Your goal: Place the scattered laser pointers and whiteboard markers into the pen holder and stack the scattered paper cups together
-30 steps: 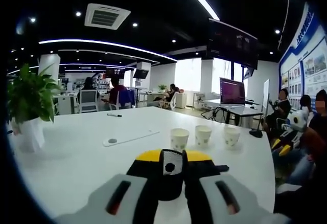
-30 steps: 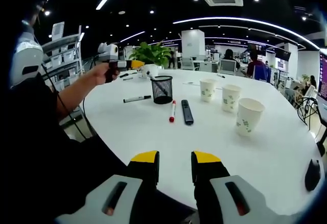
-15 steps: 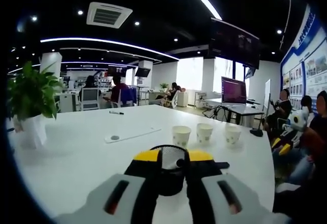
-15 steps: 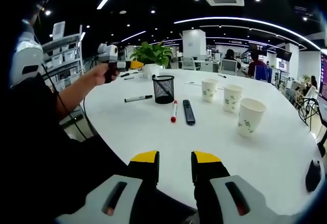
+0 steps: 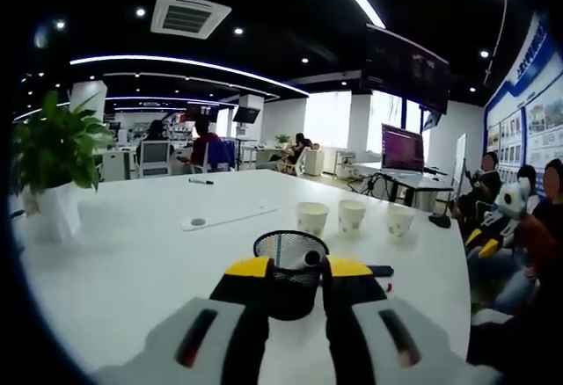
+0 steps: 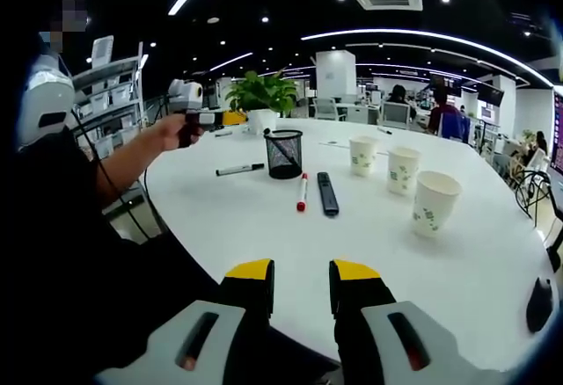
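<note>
My left gripper (image 5: pixel 301 271) is shut on a black marker (image 5: pixel 308 260), seen end-on between its yellow-tipped jaws. Beyond it stands the black mesh pen holder (image 5: pixel 290 249). In the right gripper view a hand holds the left gripper (image 6: pixel 207 118) over the table's far left, apart from the pen holder (image 6: pixel 283 153). On the table by the holder lie a black marker (image 6: pixel 239 170), a red marker (image 6: pixel 302 192) and a black laser pointer (image 6: pixel 327 193). Three paper cups (image 6: pixel 360 155) (image 6: pixel 402 169) (image 6: pixel 434 200) stand apart in a row. My right gripper (image 6: pixel 302 284) hangs shut over the near table edge, holding nothing.
The cups (image 5: pixel 311 218) stand on a round white table (image 5: pixel 132 262). A potted plant (image 5: pixel 53 152) is at its left, with a flat white strip (image 5: pixel 224 220) and a far marker (image 5: pixel 201 182). A black mouse (image 6: pixel 538 301) lies at the right rim. Seated people (image 5: pixel 528 227) are beyond.
The left gripper view has shifted, so the pen holder now shows above and between the jaws. In the right gripper view the left gripper has dipped slightly. The right gripper has barely moved.
</note>
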Demonstrator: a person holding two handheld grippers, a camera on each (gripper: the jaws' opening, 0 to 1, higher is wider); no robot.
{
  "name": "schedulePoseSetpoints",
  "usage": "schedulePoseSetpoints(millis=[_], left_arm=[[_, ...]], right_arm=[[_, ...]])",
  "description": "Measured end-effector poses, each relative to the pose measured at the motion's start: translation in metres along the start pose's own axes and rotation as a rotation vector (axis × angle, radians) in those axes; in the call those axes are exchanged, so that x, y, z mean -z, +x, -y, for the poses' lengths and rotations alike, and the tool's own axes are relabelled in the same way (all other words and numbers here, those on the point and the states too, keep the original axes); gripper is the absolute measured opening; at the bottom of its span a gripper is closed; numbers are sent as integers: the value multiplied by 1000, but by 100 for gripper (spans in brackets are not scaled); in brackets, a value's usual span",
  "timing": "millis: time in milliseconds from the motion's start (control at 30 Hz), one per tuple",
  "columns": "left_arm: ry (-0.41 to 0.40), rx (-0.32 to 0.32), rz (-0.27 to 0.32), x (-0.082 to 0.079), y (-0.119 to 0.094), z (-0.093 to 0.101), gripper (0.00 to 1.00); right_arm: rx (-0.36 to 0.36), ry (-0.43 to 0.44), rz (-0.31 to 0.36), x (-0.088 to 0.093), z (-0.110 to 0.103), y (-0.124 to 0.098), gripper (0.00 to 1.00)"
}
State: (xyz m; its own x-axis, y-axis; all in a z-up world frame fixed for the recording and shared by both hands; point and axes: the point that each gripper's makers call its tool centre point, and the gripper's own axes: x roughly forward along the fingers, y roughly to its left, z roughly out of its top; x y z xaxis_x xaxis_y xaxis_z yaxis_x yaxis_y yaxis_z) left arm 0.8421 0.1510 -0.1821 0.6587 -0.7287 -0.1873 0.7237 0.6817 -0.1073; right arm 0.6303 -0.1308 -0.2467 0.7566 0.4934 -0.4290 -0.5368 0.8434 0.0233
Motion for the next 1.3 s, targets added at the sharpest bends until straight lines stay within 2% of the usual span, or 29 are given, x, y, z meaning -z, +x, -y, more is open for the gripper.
schedulePoseSetpoints(millis=[567,1300], left_arm=[[-16,-28,-21,13,-16,-12,27],[-13,-33,-17,16,-29,-8,27]], right_arm=[[-28,-20,-3,-8,-6,10,28],[-38,-20,-4,-8,-10,16,29]])
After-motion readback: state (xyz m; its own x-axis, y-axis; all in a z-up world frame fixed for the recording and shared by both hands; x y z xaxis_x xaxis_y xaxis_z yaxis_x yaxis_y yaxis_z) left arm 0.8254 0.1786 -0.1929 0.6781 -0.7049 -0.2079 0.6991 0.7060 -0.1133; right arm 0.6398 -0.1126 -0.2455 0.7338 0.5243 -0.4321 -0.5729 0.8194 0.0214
